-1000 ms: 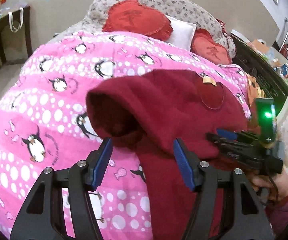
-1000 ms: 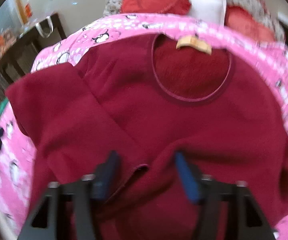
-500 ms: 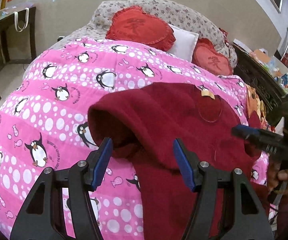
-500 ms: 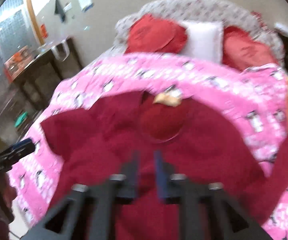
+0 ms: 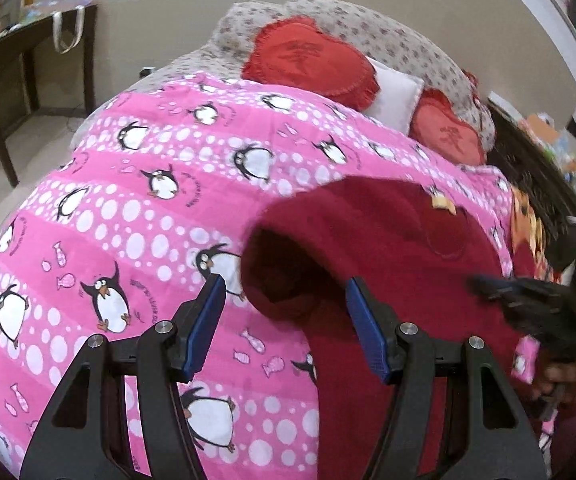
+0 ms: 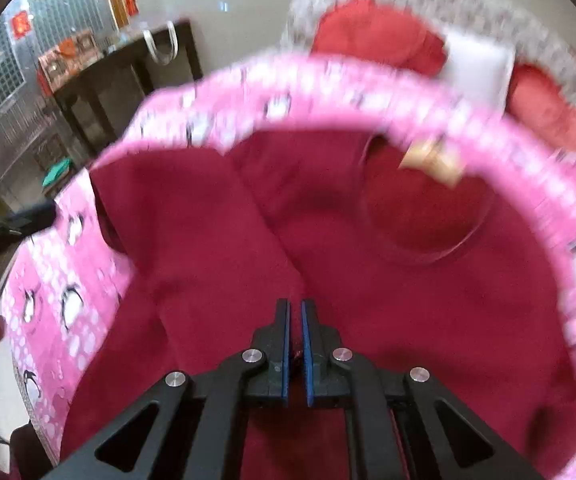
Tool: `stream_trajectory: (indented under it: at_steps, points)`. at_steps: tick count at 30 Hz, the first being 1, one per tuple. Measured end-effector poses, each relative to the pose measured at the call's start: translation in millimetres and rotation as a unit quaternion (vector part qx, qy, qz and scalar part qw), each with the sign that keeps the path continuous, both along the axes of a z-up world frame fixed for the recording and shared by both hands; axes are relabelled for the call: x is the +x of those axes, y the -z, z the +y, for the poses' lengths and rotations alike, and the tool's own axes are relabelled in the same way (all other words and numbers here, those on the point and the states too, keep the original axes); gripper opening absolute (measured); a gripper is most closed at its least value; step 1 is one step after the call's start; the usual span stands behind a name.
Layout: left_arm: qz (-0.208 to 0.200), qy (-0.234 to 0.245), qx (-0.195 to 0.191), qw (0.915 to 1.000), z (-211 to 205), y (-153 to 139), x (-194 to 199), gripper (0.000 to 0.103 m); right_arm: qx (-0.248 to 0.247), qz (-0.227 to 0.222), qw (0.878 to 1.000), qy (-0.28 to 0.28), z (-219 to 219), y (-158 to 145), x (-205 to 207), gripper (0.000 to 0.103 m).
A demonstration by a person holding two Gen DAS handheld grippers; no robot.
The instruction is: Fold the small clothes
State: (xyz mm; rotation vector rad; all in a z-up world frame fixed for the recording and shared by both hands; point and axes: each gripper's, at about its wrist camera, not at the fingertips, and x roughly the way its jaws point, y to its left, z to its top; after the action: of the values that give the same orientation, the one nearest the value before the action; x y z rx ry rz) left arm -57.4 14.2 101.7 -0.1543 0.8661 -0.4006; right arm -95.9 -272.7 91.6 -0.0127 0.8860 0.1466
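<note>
Pink penguin-print bedding (image 5: 159, 208) covers the bed and fills most of the left wrist view, with two red heart-shaped cushions (image 5: 312, 60) and a white pillow (image 5: 396, 96) at the top centre and a dark side table (image 5: 19, 52) at the upper left. A dark red sweater (image 5: 388, 248) lies on the bedding at centre right, its round neckline and tan label toward the pillows and one sleeve folded over the body, the cuff opening facing the camera. Left tongs (image 5: 283, 312) sit at the bottom centre, blue pads wide apart, just before that cuff and gripping nothing. In the blurred right wrist view the sweater (image 6: 368, 264) fills the middle, and the right tongs (image 6: 295, 316) at the bottom centre are nearly together, with a sliver of red fabric pinched between the pads.
</note>
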Motion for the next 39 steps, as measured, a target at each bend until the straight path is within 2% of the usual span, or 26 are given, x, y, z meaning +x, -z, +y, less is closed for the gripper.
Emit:
stream_trajectory:
  at_steps: [2, 3, 6, 9, 12, 13, 15, 16, 17, 18, 19, 21, 23, 28, 30, 33, 34, 36, 39]
  points:
    - [0.004, -0.009, -0.019, 0.9998, 3, -1, 2, 0.063, -0.018, -0.03, 0.999, 0.027, -21, -25, -6, 0.005]
    - [0.006, -0.01, -0.026, 0.9996, 4, -1, 2, 0.063, -0.042, -0.038, 0.997, 0.052, -37, -34, -8, 0.005]
    - [0.01, 0.001, -0.026, 0.9996, -6, 3, 0, 0.063, -0.089, -0.023, 0.988, 0.122, -78, -36, -10, 0.005]
    - [0.014, 0.016, -0.006, 0.9998, -21, 10, -2, 0.063, -0.109, 0.036, 0.978, 0.175, -116, -6, -7, 0.005]
    - [0.026, 0.033, 0.004, 0.9991, -39, 19, 1, 0.063, -0.086, 0.085, 0.975, 0.185, -131, 29, -1, 0.005]
    - [0.028, 0.039, 0.007, 0.9988, -45, 21, 2, 0.063, -0.087, 0.092, 0.976, 0.179, -132, 30, 0, 0.005]
    - [0.023, 0.048, 0.018, 0.9984, -56, 23, 3, 0.063, -0.092, 0.075, 0.976, 0.182, -126, 22, -4, 0.021]
    - [0.02, 0.051, 0.026, 0.9982, -60, 24, 4, 0.063, -0.088, 0.052, 0.977, 0.19, -123, 13, -7, 0.026]
    - [0.018, 0.052, 0.042, 0.9976, -65, 27, 5, 0.063, -0.076, 0.034, 0.978, 0.192, -119, 5, -10, 0.036]
    - [0.018, 0.051, 0.06, 0.9968, -69, 31, 6, 0.063, -0.047, 0.011, 0.982, 0.181, -111, -6, -11, 0.042]
    - [0.023, 0.048, 0.084, 0.9951, -74, 39, 9, 0.063, -0.026, 0.002, 0.986, 0.163, -103, -12, -7, 0.042]
    - [0.035, 0.038, 0.113, 0.9922, -76, 54, 14, 0.063, 0.016, 0.0, 0.995, 0.098, -75, -17, 5, 0.042]
    - [0.054, 0.021, 0.137, 0.9888, -74, 71, 21, 0.063, 0.037, 0.006, 0.998, 0.045, -44, -14, 21, 0.042]
    - [0.081, 0.008, 0.084, 0.9932, -57, 82, 32, 0.065, 0.049, 0.016, 0.998, -0.046, 32, 9, 69, 0.042]
    - [0.081, 0.008, 0.081, 0.9934, -55, 83, 32, 0.065, 0.059, 0.03, 0.995, -0.073, 57, 22, 93, 0.042]
    - [0.073, 0.009, 0.084, 0.9938, -56, 84, 29, 0.065, 0.065, 0.041, 0.993, -0.089, 72, 42, 124, 0.042]
    - [0.072, 0.011, 0.085, 0.9937, -57, 83, 29, 0.065, 0.065, 0.049, 0.992, -0.096, 77, 49, 133, 0.04]
    - [0.073, 0.012, 0.082, 0.9938, -57, 83, 29, 0.065, 0.041, 0.064, 0.991, -0.106, 88, 59, 143, 0.008]
    - [0.069, 0.009, 0.075, 0.9947, -53, 79, 30, 0.065, 0.026, 0.049, 0.992, -0.113, 100, 53, 145, 0.006]
